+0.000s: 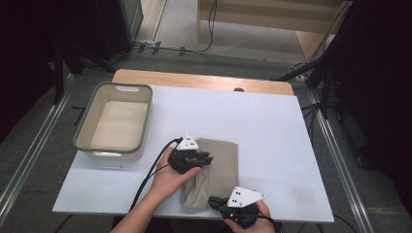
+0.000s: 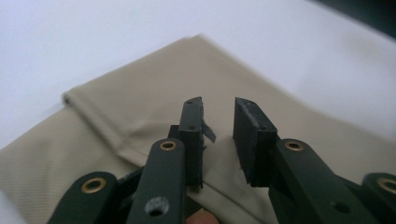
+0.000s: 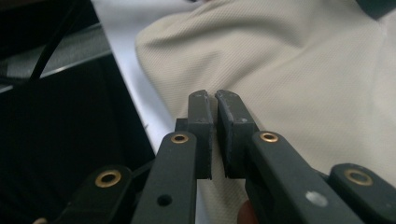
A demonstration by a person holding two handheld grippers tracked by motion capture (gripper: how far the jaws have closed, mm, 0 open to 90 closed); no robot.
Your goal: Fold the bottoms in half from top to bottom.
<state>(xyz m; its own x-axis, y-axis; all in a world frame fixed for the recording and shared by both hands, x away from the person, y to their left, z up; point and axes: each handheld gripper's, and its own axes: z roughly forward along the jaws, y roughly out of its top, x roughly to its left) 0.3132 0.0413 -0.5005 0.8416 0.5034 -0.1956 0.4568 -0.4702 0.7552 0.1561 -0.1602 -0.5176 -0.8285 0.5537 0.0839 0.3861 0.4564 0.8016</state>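
Right gripper (image 1: 216,201) is seen at the near table edge in the high view, held low by a hand cut off at the frame bottom; in the right gripper view its jaws are nearly closed, only a thin slit left, and no cloth is visibly pinched between the pads, so nothing is judged held. Left gripper (image 1: 206,159) is held over the left edge of the folded beige cloth (image 1: 218,170); in the left gripper view its jaws are parted by a narrow gap with the cloth (image 2: 140,93) lying beneath and beyond the tips, not between them. Cloth is placed on the white table (image 1: 272,136), near the front edge, middle-right, its long axis running from the person away toward the far side. Its near left corner looks rumpled and rounded, as seen in the right gripper view (image 3: 299,70). Both grippers are beside the cloth; the right one is at the near end, the left one at the upper left side, so a lift of the left edge is judged likely. Grey basket (image 1: 82,141) is set well apart at the left, apparently empty. Contact of the right tips with the cloth cannot be told from above, the grey plate being in the way. Left gripper view is partly blurred.
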